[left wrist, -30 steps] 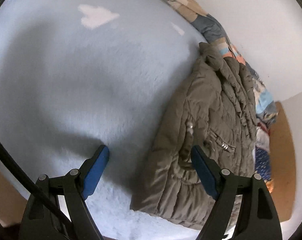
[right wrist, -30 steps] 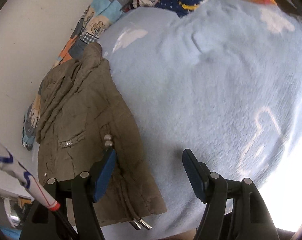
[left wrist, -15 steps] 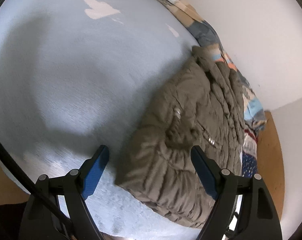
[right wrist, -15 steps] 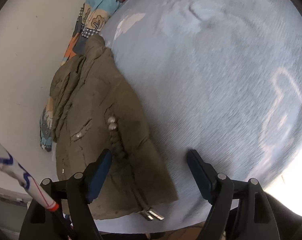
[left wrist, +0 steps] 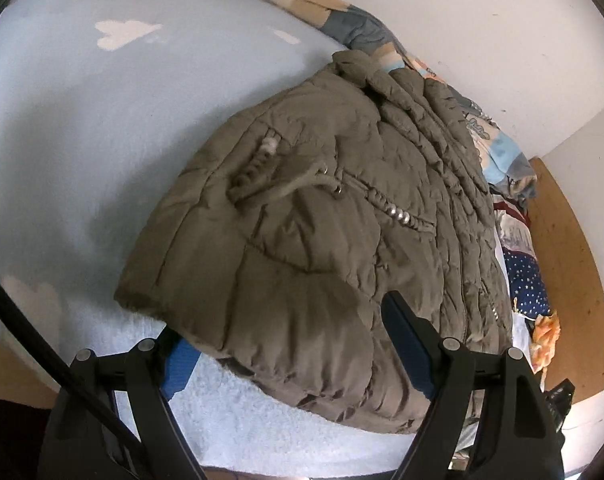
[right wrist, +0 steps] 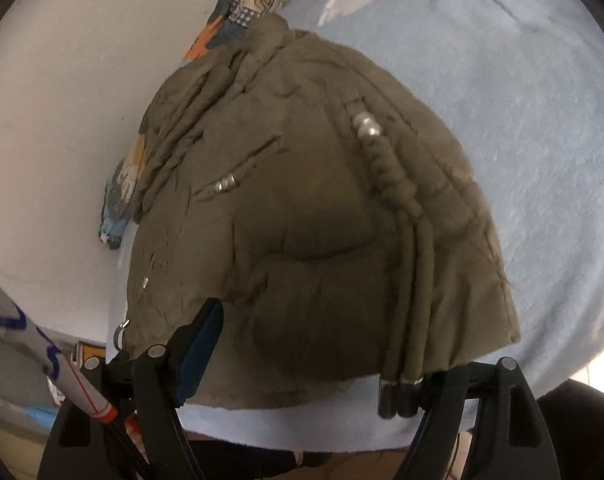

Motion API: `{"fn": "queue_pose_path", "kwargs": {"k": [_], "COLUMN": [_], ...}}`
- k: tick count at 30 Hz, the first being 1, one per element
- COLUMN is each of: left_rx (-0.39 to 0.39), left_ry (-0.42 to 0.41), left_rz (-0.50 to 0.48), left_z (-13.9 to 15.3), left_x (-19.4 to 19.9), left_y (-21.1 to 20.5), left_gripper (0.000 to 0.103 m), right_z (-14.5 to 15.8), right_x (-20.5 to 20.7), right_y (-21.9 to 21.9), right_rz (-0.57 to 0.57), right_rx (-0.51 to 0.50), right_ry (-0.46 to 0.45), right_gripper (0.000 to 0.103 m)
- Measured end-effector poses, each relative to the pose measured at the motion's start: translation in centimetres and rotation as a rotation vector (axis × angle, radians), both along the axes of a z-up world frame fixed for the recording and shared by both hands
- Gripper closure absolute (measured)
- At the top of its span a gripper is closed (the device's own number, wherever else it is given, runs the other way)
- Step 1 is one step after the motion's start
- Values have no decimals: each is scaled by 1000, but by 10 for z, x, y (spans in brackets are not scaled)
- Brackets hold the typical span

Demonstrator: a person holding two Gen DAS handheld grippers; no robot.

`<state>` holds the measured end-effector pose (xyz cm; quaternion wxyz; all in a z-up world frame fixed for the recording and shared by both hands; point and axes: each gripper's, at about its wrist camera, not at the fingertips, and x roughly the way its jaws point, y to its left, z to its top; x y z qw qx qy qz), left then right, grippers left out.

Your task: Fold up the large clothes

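The olive padded jacket [left wrist: 322,216] lies on the bed [left wrist: 82,112], on its pale blue fleece cover, already doubled into a compact bundle with its collar at the far end, against the wall [left wrist: 482,32] and a patterned quilt [left wrist: 342,4].

The left gripper [left wrist: 298,344] has its jaws wide. One blue pad is tucked under the near hem, the other rests over the padding, and the jacket's edge sits between them. I cannot see the pads pressing it.

The right gripper [right wrist: 330,352] straddles the same near hem. Its jaws are closing with fabric and the drawstring cords [right wrist: 402,320] between them, but its right pad is hidden, so I cannot tell whether they grip.

My judgement: the early folds look done. What remains is probably one more fold of the near hem toward the collar, then tidying.
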<state>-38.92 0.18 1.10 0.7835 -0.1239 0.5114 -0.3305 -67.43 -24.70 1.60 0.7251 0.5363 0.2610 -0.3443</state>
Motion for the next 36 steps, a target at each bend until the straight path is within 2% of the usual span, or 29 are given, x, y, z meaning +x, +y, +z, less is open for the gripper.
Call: {"fn": "queue_pose_path", "kwargs": {"k": [1, 3, 5, 14, 17, 25, 32, 36], "left_rx": [3, 25, 58, 226, 267, 297, 313, 325], "left_ry": [-4, -29, -61, -214, -256, -276, -284, -290], "left_rz": [1, -1, -11, -67, -71, -70, -75, -72], "left_z": [-1, -2, -2, -5, -8, -11, -12, -13], "left_x": [1, 1, -1, -16, -20, -20, -21, -22], "left_y": [-1, -4, -10, -36, -41, -42, -44, -45], "left_gripper": [20, 23, 24, 23, 20, 16, 15, 14], "right_z": [-1, -4, -12, -14, -13, -13, -16, -17], "right_x": [-4, -9, -14, -11, -8, -7, -16, -17], "right_y": [-2, -6, -10, -12, -11, -8, -13, -16], "right_rz": [-22, -58, -75, -61, -50, -52, -67, -56], "right_rx": [-1, 9, 43, 20, -3, -19, 32, 46], "right_ry": [-4, 1, -20, 7, 22, 5, -37, -53], "right_gripper": [38, 50, 52, 51, 48, 44, 44, 36]}}
